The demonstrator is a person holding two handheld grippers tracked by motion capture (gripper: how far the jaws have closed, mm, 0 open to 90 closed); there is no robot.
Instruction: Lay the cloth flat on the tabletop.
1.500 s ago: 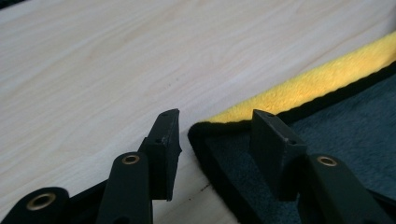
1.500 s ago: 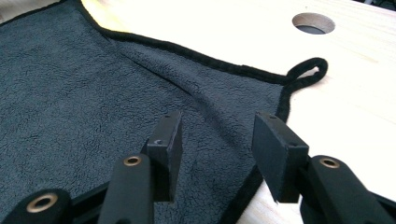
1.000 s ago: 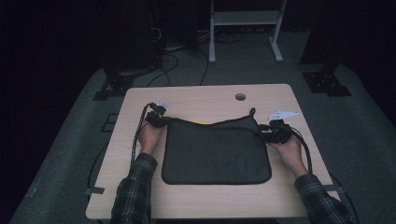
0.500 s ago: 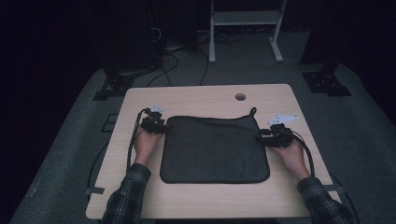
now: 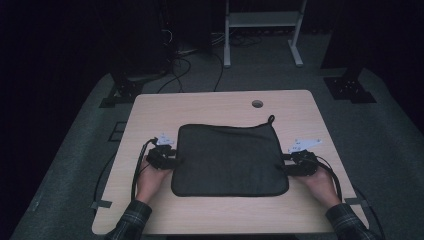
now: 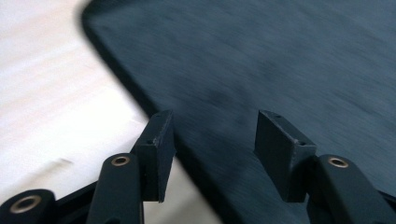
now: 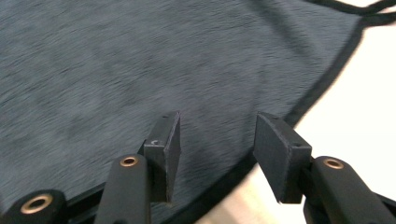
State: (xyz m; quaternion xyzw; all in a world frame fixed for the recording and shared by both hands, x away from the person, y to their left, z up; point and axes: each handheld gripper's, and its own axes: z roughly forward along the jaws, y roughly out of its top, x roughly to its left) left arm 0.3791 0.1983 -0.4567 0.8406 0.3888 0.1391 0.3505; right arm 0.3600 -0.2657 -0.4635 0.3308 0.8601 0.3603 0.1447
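A dark grey cloth (image 5: 230,160) with black edging lies flat on the light wooden table (image 5: 210,105), its hanging loop (image 5: 270,119) at the far right corner. My left gripper (image 5: 175,161) is at the cloth's left edge, open. Its jaws have just been opening. In the left gripper view the cloth (image 6: 280,60) and its edge run under the gap of the left gripper (image 6: 212,135), untouched by the pads. My right gripper (image 5: 284,167) stands open at the right edge. In the right gripper view the cloth (image 7: 116,60) lies below the right gripper (image 7: 215,135).
A round cable hole (image 5: 257,103) sits near the table's far edge. Behind the table stand a white frame (image 5: 260,20) and black stand bases (image 5: 352,85), with cables (image 5: 185,65) on the dark floor. Bare wood borders the cloth on all sides.
Both hands have slid from the cloth's far corners toward the near side along its edges. The left gripper has let go of its corner and the cloth now lies flat.
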